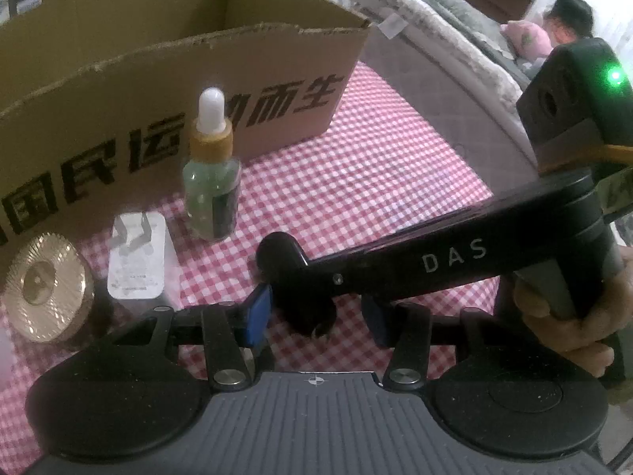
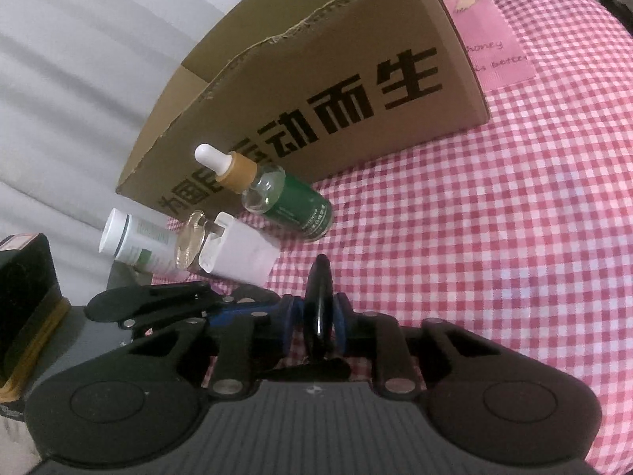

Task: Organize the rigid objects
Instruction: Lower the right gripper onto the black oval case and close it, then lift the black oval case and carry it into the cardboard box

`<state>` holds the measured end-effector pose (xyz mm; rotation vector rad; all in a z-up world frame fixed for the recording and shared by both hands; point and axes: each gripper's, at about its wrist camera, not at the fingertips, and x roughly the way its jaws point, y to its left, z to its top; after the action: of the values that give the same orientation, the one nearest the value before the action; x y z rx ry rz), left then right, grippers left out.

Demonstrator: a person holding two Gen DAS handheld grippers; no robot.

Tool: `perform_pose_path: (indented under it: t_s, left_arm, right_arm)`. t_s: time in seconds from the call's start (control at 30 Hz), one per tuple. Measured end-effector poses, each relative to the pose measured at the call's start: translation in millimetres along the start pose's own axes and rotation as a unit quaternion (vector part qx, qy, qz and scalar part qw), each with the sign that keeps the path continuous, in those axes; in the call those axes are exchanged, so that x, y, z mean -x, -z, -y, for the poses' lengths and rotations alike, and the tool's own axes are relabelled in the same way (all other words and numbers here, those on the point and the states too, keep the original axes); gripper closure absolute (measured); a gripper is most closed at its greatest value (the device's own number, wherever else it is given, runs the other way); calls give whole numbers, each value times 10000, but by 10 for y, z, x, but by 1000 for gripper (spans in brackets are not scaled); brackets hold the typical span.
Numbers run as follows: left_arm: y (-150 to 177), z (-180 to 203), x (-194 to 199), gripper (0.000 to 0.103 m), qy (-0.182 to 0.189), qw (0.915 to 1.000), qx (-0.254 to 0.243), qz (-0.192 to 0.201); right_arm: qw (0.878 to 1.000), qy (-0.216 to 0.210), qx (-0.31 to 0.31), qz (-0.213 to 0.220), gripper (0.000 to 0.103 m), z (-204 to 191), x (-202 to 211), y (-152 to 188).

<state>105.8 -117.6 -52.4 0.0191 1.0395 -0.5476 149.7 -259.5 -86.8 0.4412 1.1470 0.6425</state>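
Note:
A green dropper bottle point(image 1: 211, 182) with a white bulb stands on the checked cloth before the open cardboard box point(image 1: 253, 91). A white plug adapter point(image 1: 136, 257) and a gold ridged jar lid point(image 1: 45, 289) lie to its left. My left gripper point(image 1: 312, 316) is open; the right gripper's arm and a black object cross between its blue pads. My right gripper point(image 2: 319, 324) is shut on a thin black flat object point(image 2: 319, 301), held edge-on. In the right wrist view the dropper bottle point(image 2: 285, 202), adapter point(image 2: 241, 253), a clear jar point(image 2: 190, 243) and a white tube point(image 2: 134, 243) sit before the box point(image 2: 316, 91).
The red-and-white checked cloth point(image 1: 376, 166) covers the surface. A bed with grey and white bedding point(image 1: 435, 31) and a person point(image 1: 569, 19) are at the back right. A pink label patch point(image 2: 486, 39) lies beside the box in the right wrist view.

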Motion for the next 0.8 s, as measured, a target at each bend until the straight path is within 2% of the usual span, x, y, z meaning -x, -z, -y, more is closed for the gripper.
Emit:
perform_pose_path:
  t_s: [0.17,0.3,0.47,0.67,0.8]
  left_arm:
    - [4,68,142,54,65,9996,-172,232]
    - [6,137,308,54,82,9984,-297,480]
    - [15,197,656,53,41,9943,-475,956]
    - [-105,132,1176,53,-315,9845,-602,1615]
    - [-263,-60,1446,53,-676,9777,-605,1895]
  right_arm:
    - [9999,44,-43,101,86,-41,33,54]
    - [9995,111,42,298,86,-172,213,101]
    - [9981,139,208,557,86,-412,438,104]
    - [9929,45,736,931,86,-900,654,-52]
    - [9875,-166,1171,1043,86,-1278,646,-349]
